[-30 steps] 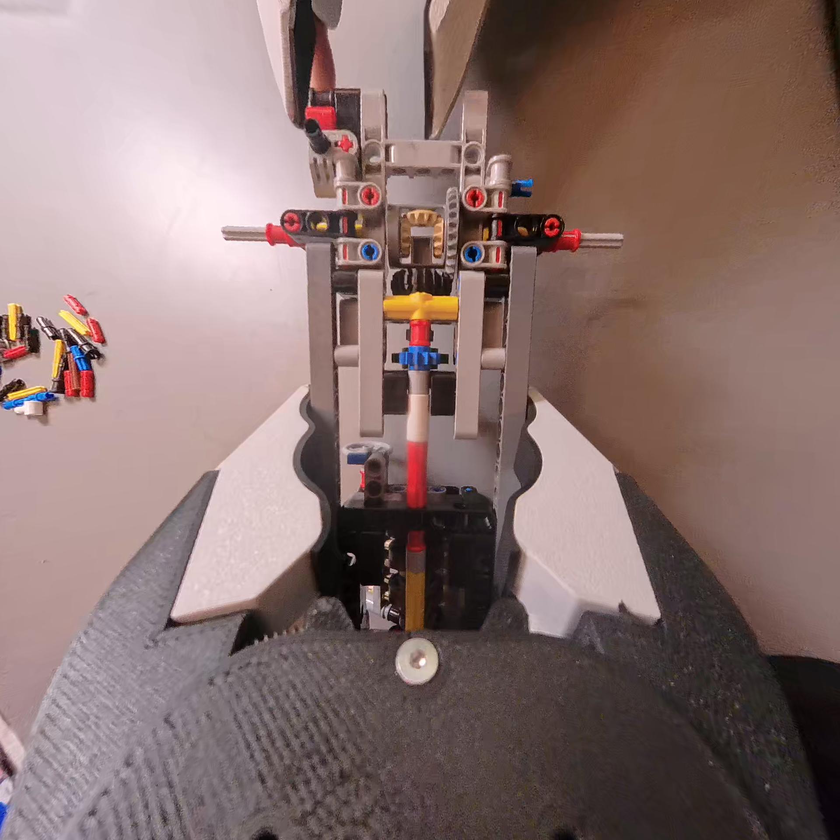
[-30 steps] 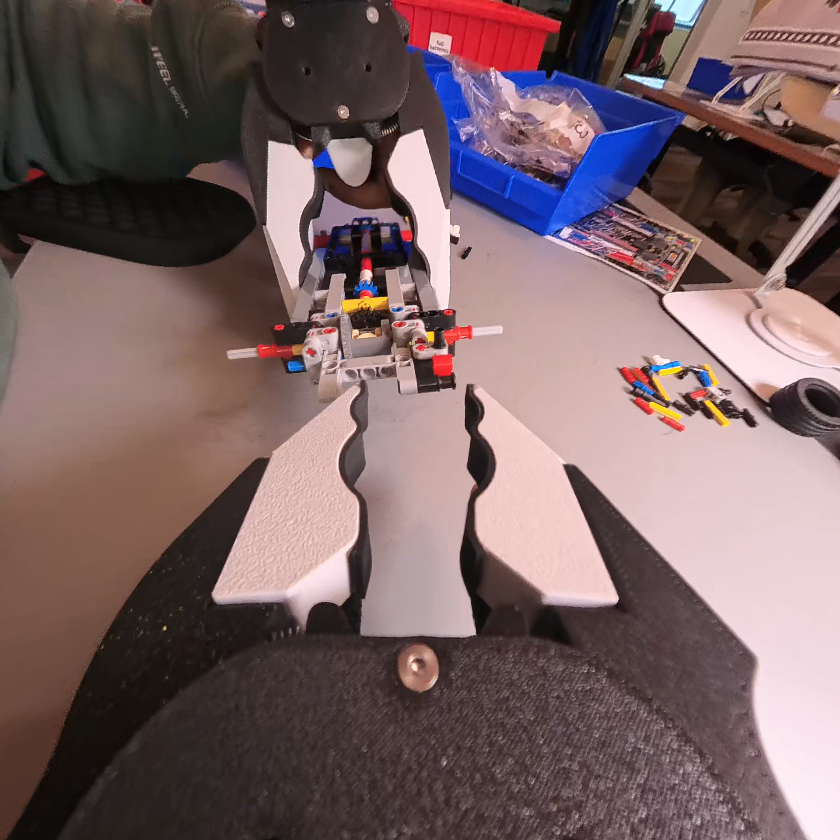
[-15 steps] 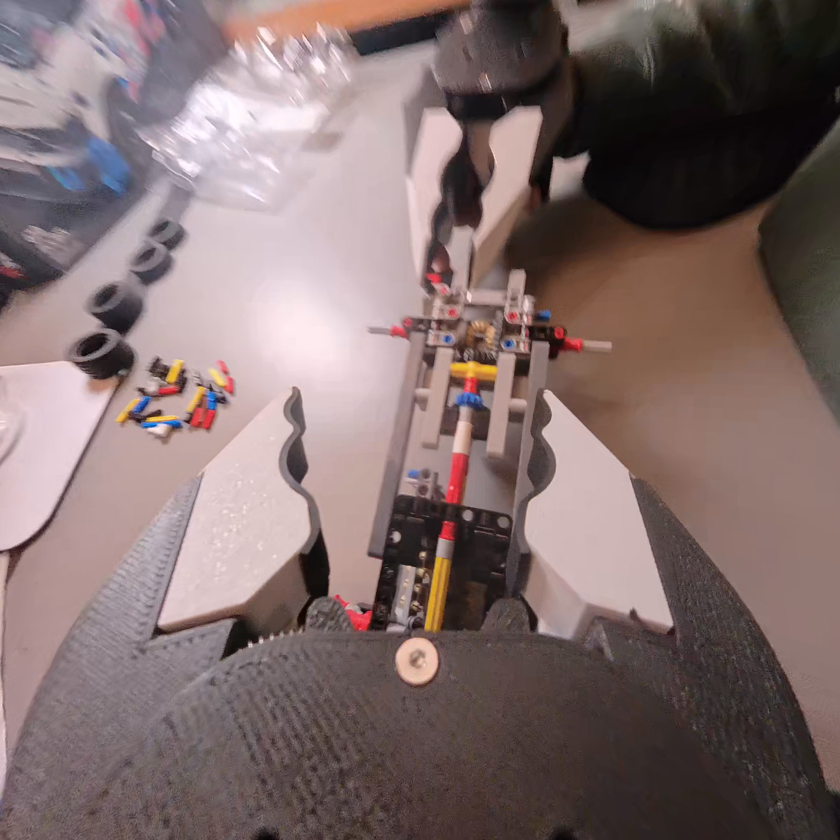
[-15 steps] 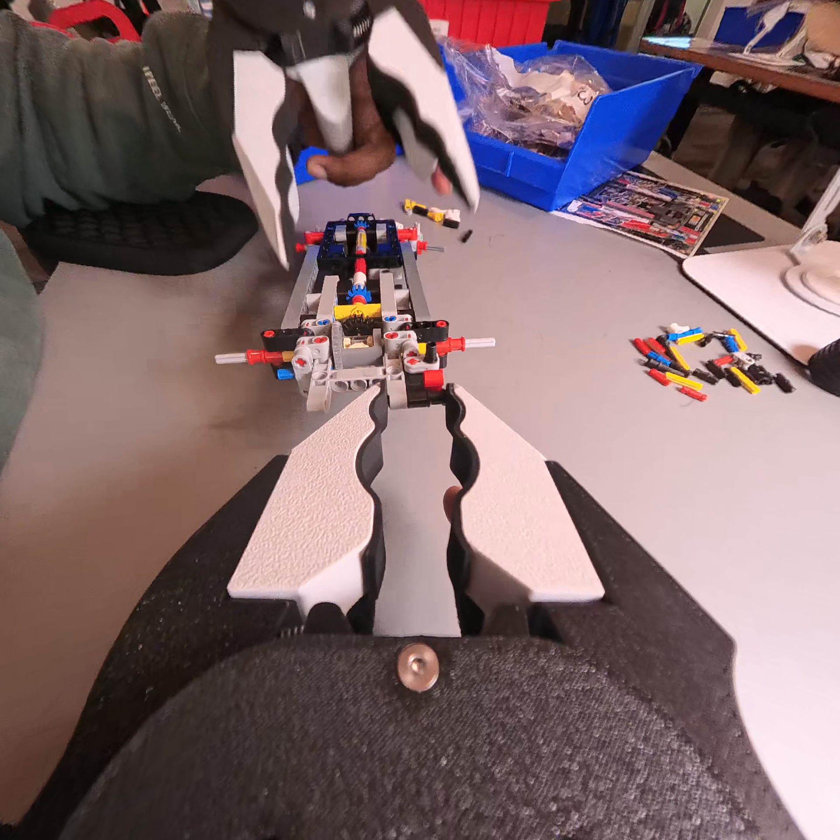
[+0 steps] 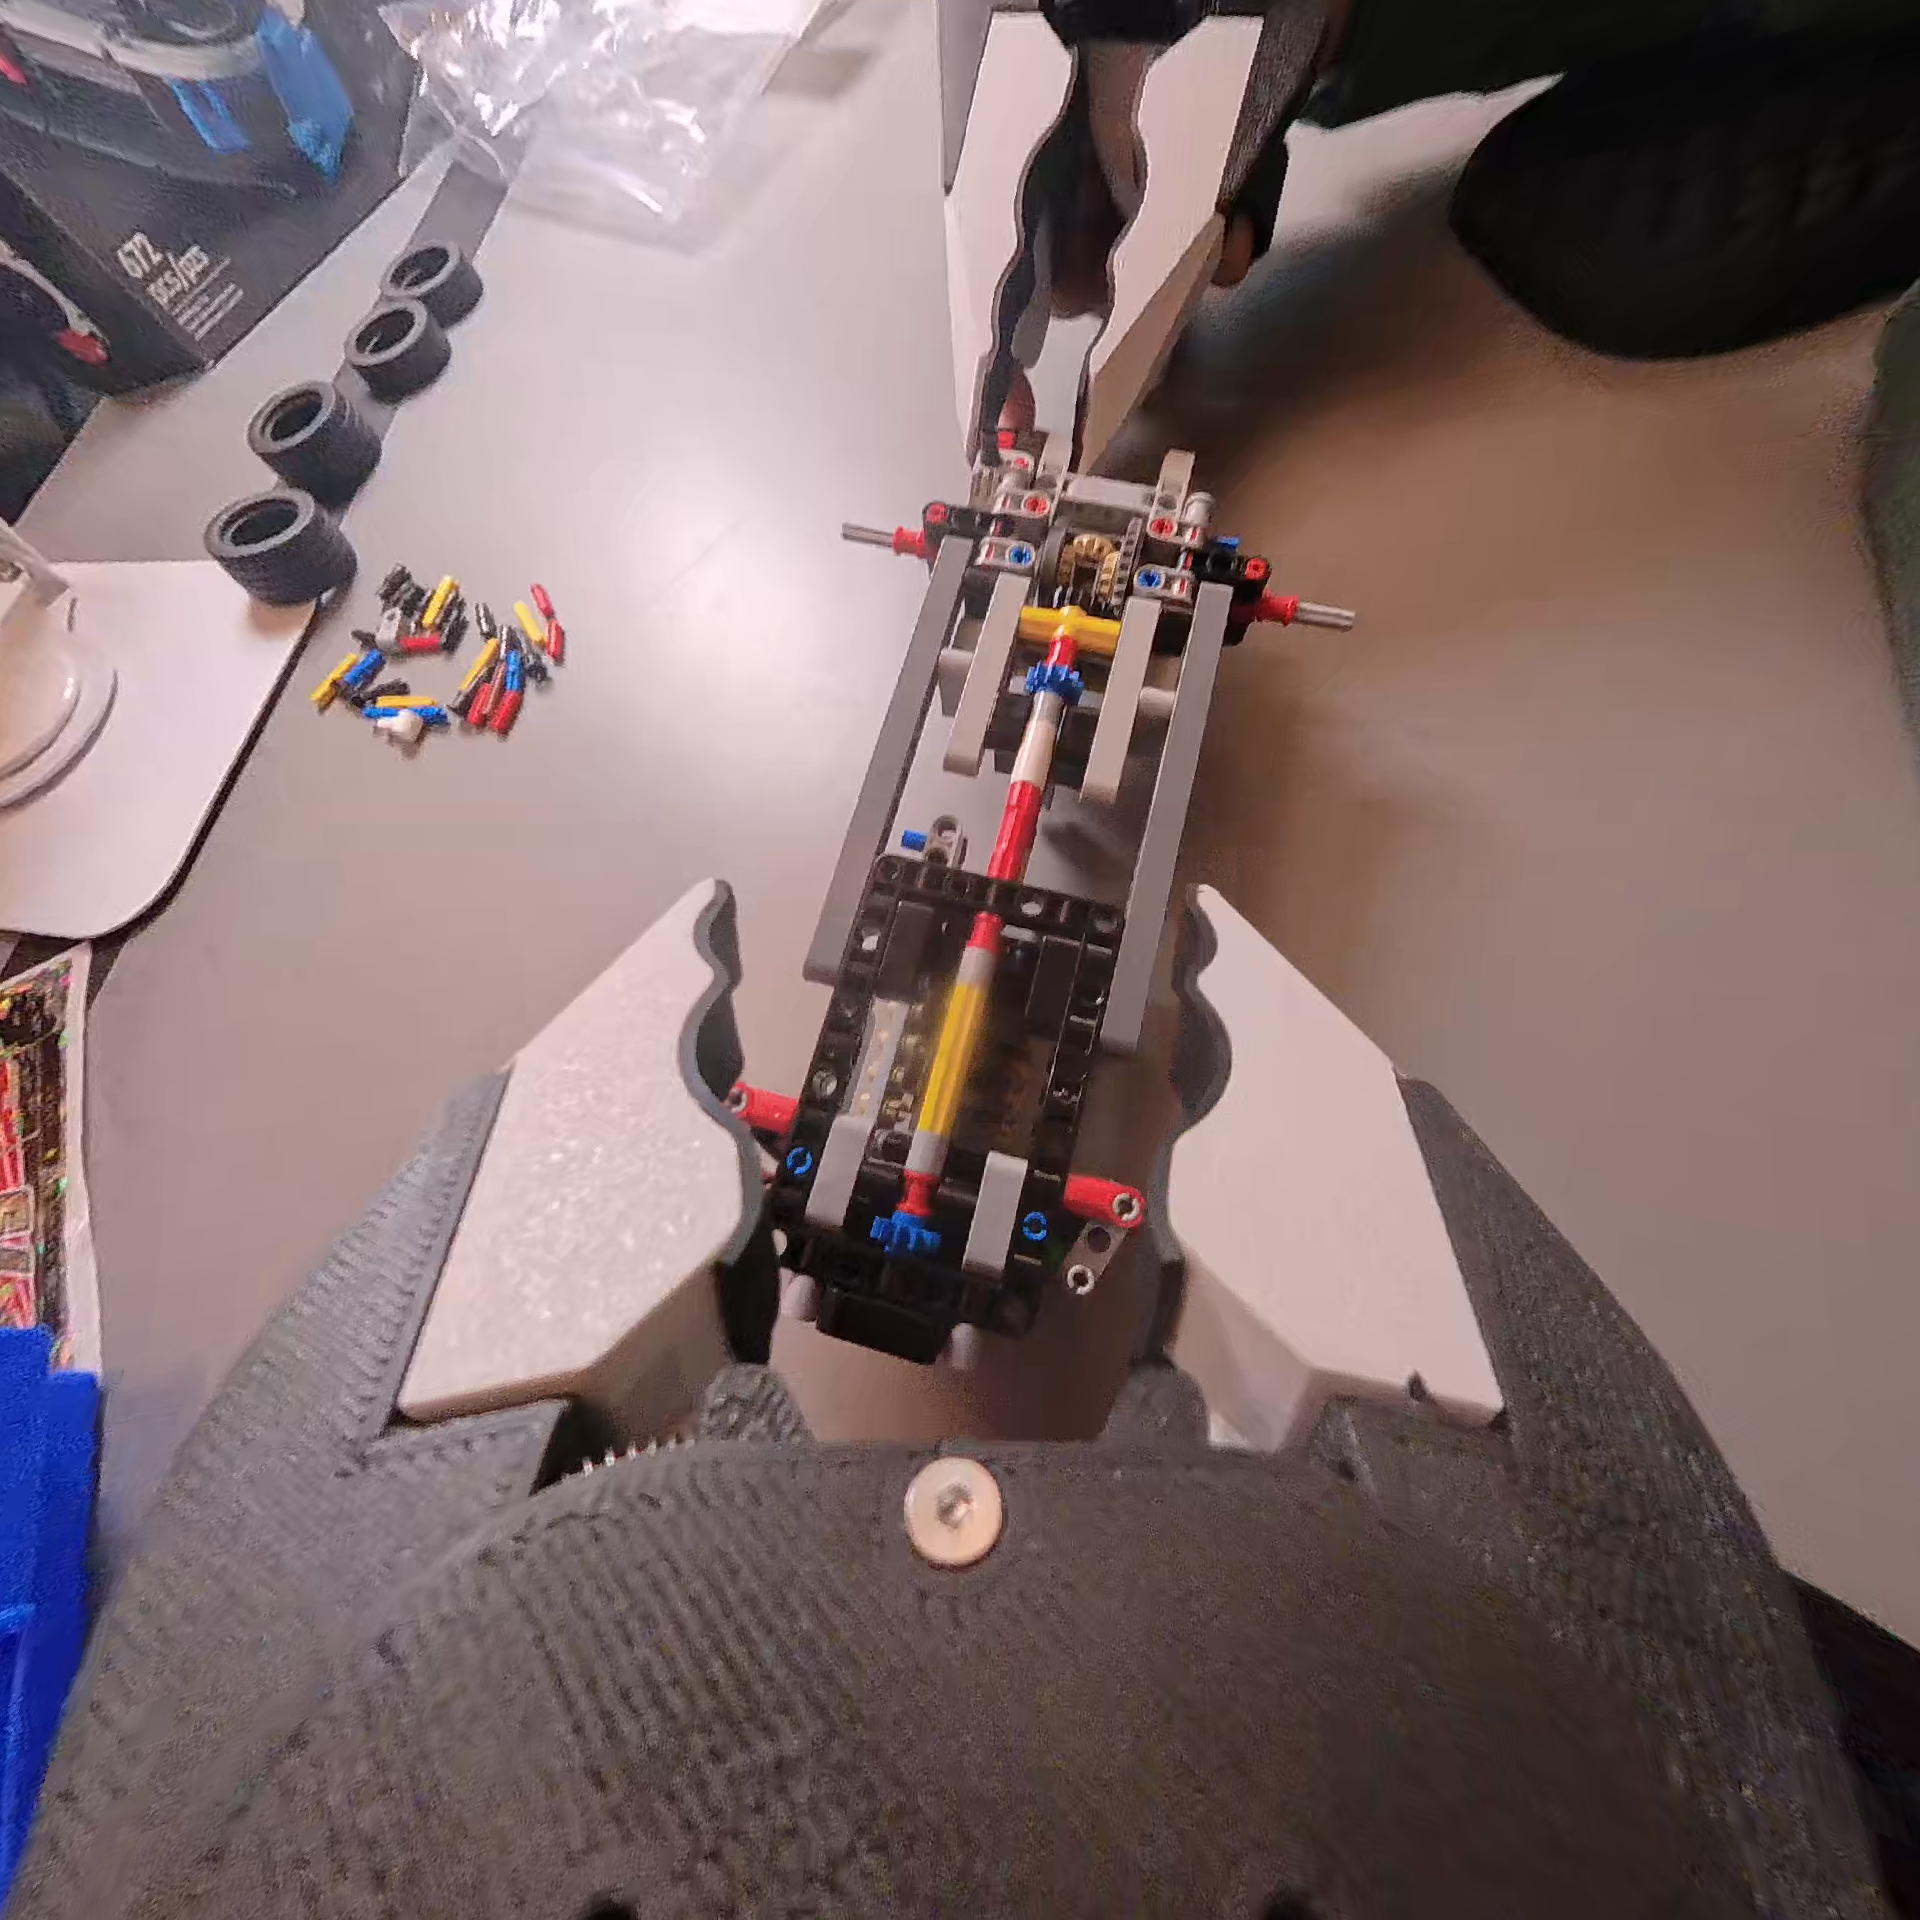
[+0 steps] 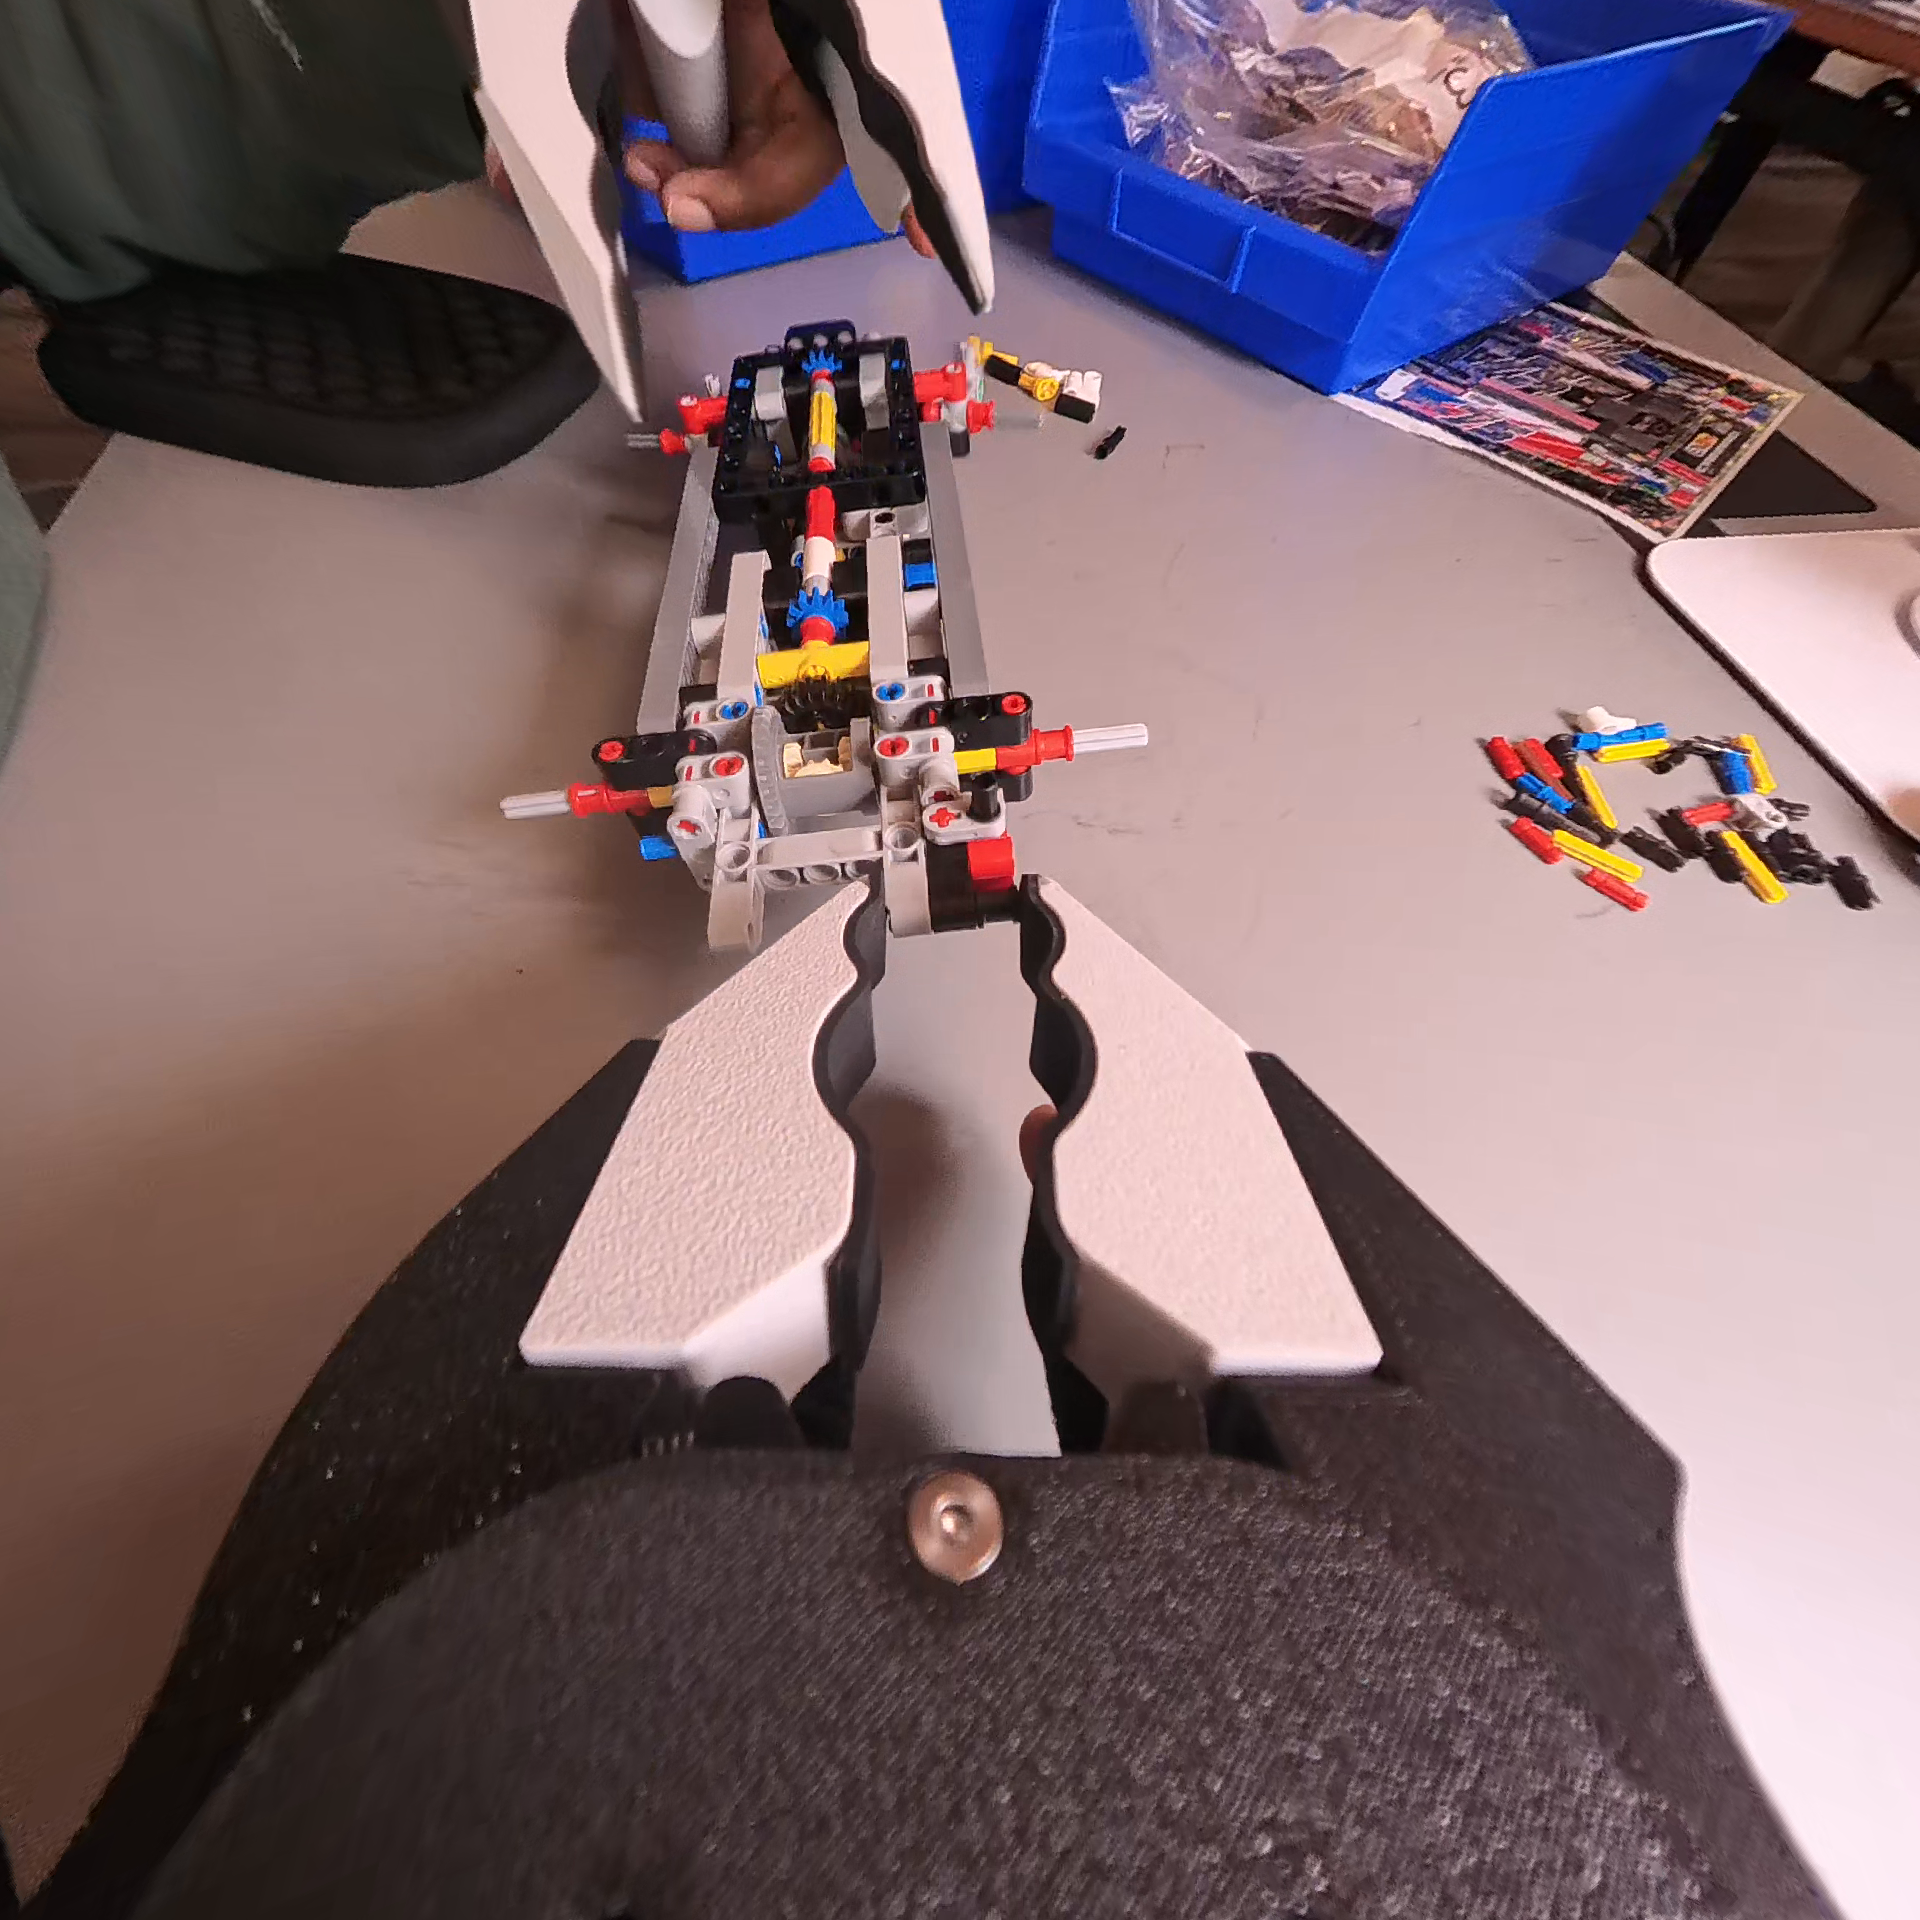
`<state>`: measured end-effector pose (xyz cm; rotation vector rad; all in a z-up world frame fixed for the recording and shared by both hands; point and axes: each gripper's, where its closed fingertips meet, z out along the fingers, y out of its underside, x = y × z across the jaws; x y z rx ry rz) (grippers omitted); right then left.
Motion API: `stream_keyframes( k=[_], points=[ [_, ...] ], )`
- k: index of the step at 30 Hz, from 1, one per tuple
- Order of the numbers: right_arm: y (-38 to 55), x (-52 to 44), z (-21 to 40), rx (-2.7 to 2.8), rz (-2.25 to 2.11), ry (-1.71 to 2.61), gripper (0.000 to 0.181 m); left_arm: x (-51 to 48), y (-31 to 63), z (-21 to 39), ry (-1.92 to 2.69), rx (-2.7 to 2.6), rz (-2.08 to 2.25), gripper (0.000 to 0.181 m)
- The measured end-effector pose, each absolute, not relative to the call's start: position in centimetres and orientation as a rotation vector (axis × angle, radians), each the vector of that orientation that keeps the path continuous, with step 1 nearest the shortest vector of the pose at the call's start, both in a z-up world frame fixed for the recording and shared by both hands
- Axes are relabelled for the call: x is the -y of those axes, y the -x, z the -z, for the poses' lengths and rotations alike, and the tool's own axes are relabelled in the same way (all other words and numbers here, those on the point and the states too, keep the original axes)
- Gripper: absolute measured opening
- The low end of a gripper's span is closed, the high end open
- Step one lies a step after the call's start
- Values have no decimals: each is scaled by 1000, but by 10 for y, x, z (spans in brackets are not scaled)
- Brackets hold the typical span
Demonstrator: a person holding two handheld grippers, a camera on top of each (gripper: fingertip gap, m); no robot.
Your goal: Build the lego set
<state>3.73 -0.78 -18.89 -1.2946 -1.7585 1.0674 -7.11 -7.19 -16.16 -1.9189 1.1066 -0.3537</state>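
The right gripper [image 6: 951, 899] had its jaws narrowly parted around the black and red block at the near end of the single chassis [image 6: 821, 623], seemingly touching it; whether they pinched it could not be told. The chassis lay flat on the grey tabletop [image 6: 312, 727], running lengthwise away from that gripper. Right of it lay one scatter of small pins [image 6: 1673, 810] in red, blue, yellow and black, well apart from the chassis. At the far end the left gripper [image 6: 800, 312] hung above, jaws wide apart and holding nothing. Beside that end lay a few loose parts [image 6: 1039, 384]. Beyond stood two blue bins [image 6: 1299, 260]; the larger one held clear bags [image 6: 1320, 104] of parts, while the contents of the smaller one were hidden. A printed booklet [image 6: 1590, 416] lay right of the bins.

From the left gripper [image 5: 956, 904], its jaws straddled the black frame end of the chassis [image 5: 1029, 831] without touching. Four black tyres [image 5: 312, 436] stood in a row past the pins [image 5: 447, 655], near a dark box [image 5: 135, 239].
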Motion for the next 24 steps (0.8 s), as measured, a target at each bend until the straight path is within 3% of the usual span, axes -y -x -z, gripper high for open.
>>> stream_keyframes(
  k=[9,12,24],
  points=[
    [-22,2,199,1930,-1065,1249,23,67,64,194,2095,-1308,237,94],
    [-19,0,200,1940,-1082,1254,23,65,60,206,2147,-1404,229,85],
    [-36,-41,187,1760,-1009,1361,33,25,42,206,2137,-1366,243,84]
  ],
)
